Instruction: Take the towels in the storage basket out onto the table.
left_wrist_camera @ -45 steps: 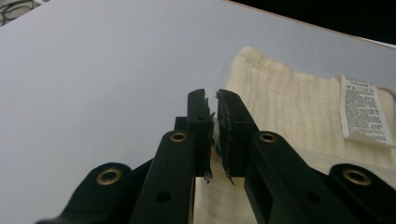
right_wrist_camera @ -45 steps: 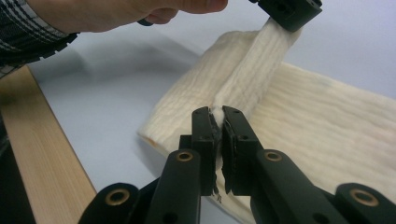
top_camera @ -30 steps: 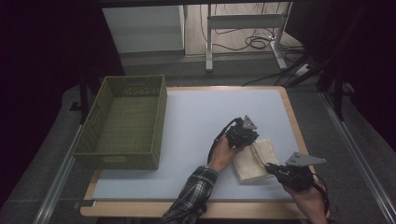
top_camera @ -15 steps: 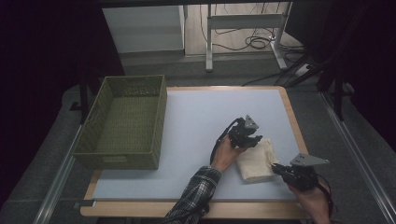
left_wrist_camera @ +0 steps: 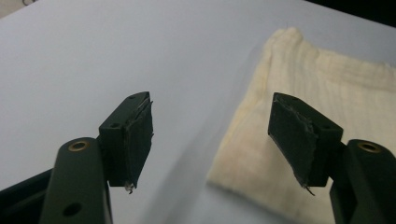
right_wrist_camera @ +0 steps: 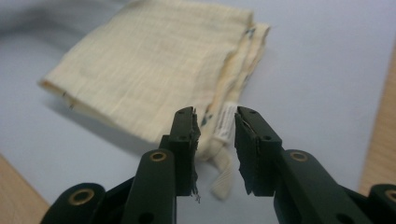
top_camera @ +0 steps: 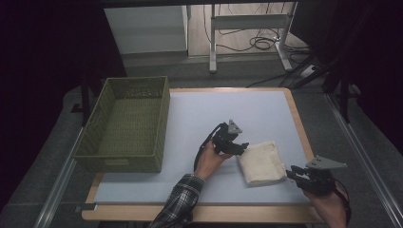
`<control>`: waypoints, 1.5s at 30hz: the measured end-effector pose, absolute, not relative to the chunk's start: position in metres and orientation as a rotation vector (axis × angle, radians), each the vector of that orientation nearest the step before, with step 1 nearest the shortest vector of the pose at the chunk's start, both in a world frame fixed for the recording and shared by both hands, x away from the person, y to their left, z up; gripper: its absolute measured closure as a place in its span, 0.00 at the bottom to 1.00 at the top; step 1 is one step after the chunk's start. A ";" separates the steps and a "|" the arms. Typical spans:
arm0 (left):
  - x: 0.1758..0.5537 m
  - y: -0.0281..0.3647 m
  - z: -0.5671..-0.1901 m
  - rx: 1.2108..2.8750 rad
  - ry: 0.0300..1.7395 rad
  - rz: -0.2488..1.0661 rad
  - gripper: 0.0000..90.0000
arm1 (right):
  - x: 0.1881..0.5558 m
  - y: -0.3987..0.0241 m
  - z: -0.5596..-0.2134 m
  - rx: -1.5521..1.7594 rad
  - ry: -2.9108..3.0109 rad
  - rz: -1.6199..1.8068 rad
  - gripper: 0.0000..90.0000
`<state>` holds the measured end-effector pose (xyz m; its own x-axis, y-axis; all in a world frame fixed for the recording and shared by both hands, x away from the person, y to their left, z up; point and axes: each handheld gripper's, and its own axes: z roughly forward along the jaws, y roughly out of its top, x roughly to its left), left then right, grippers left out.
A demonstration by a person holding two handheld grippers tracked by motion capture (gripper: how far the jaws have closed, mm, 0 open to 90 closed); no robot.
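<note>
Pale blue matting covered the table (top_camera: 190, 123); nearest, the right gripper (top_camera: 291, 172) sat at the folded cream cloth (top_camera: 260, 162)'s near corner, jaws just parting, released; the left gripper (top_camera: 242, 147) at the cloth's left edge had opened, gripping nothing; farther left stood a green basket (top_camera: 124, 124).

Cream cloth (top_camera: 260, 162), green basket (top_camera: 124, 124), plaid sleeve (top_camera: 177, 209)

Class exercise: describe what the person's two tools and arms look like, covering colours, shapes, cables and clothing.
Both tools are black with two blocky jaws, brass-coloured rivets at the joints and worn dark pads. The left tool and right tool each carry a grey three-cornered plate on top. A black cable loops from the left tool along the hand. The left arm wears a plaid sleeve.
</note>
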<state>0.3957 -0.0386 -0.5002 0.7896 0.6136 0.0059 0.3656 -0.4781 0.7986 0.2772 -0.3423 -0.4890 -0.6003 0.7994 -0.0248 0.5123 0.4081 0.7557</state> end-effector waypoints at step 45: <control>0.399 -0.041 -0.527 2.222 0.699 0.143 0.94 | 0.294 -0.331 -0.517 1.327 2.341 1.087 0.90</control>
<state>0.3989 -0.0410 -0.5269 0.8417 0.5269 -0.1177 0.4381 -0.5392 0.7192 0.2938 -0.3313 -0.5171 -0.5595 0.8159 0.1460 0.6382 0.3117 0.7039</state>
